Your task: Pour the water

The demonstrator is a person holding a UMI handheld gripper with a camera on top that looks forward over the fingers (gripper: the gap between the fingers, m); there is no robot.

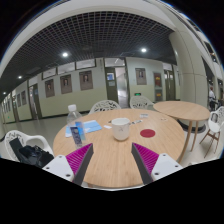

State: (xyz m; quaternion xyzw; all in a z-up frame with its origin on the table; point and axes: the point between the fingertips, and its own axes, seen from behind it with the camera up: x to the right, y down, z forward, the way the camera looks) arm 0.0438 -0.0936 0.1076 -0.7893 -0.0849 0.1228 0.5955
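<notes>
A clear plastic water bottle (74, 124) with a blue label stands on the round wooden table (110, 160), beyond my left finger. A white cup (120, 128) stands near the table's far middle, beyond the fingers. My gripper (112, 160) is open and empty, its magenta pads (80, 160) spread wide over the bare tabletop, well short of both the bottle and the cup.
A blue cloth (88, 128) lies next to the bottle. A red coaster (147, 132) lies right of the cup. A black bag (28, 154) sits at the table's left edge. A second round table (182, 110) and white chairs (105, 105) stand behind.
</notes>
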